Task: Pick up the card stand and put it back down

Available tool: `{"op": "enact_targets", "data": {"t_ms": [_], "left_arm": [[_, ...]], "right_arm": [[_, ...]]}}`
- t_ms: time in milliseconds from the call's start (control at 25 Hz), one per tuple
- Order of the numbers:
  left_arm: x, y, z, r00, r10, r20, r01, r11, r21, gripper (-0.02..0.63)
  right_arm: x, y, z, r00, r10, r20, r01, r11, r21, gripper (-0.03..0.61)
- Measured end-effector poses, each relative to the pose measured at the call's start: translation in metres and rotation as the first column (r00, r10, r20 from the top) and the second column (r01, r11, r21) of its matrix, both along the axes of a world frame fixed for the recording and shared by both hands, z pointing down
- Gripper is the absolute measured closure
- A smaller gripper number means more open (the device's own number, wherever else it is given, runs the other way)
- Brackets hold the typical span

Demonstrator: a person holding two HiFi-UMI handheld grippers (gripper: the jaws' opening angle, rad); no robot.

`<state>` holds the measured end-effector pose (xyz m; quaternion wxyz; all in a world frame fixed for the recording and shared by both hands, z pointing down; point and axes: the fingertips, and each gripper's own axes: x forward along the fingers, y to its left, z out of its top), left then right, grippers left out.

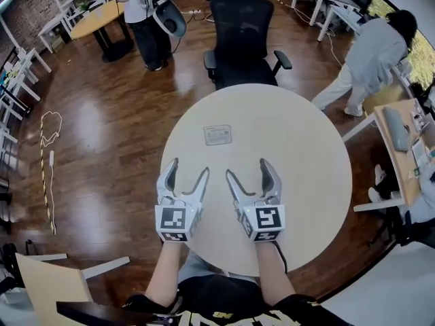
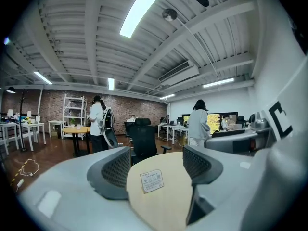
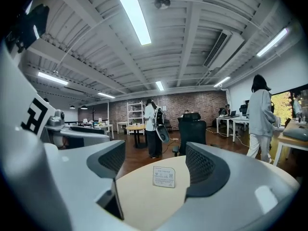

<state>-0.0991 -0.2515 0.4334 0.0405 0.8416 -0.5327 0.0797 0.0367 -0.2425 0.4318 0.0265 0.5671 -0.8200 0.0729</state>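
The card stand [image 1: 217, 134] is a small clear stand holding a white printed card, and it stands upright near the middle of the round beige table [image 1: 306, 155]. It also shows ahead of the jaws in the left gripper view, where the card stand [image 2: 151, 181] is a little left of centre. In the right gripper view the card stand [image 3: 164, 176] sits near the centre. My left gripper [image 1: 188, 169] and right gripper [image 1: 247, 169] rest side by side at the near part of the table, short of the stand. Both are open with nothing between their jaws.
A black office chair [image 1: 241, 36] stands just beyond the table's far edge. One person [image 1: 143, 12] stands at the back left and another [image 1: 370, 60] bends over at the right, near a desk [image 1: 401, 141]. A cable [image 1: 47, 155] lies on the wooden floor at the left.
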Motion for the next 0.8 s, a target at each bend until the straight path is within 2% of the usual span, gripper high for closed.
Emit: {"op": "enact_targets", "data": {"t_ms": [240,480,680,800], "left_arm": [[-0.001,-0.003,0.059,0.998,0.058,0.004,-0.058,0.993,-0.105,0.275],[-0.002,-0.024,0.112,0.993,0.118,-0.007,-0.117,0.980,-0.162,0.275],[-0.010,-0.039,0.152,0.972,0.226,0.058,-0.208,0.952,-0.224,0.275],[-0.019,-0.057,0.165,0.948,0.304,0.098,-0.273,0.931,-0.244,0.275]], "right_arm": [[0.008,-0.001,0.076,0.999,0.030,-0.012,-0.031,0.990,-0.134,0.189],[0.003,-0.014,0.129,1.000,-0.002,-0.018,-0.001,0.983,-0.182,0.189],[0.006,-0.016,0.161,0.999,-0.029,-0.033,0.022,0.978,-0.208,0.189],[0.018,-0.019,0.175,0.998,-0.031,-0.055,0.019,0.977,-0.213,0.189]]}}
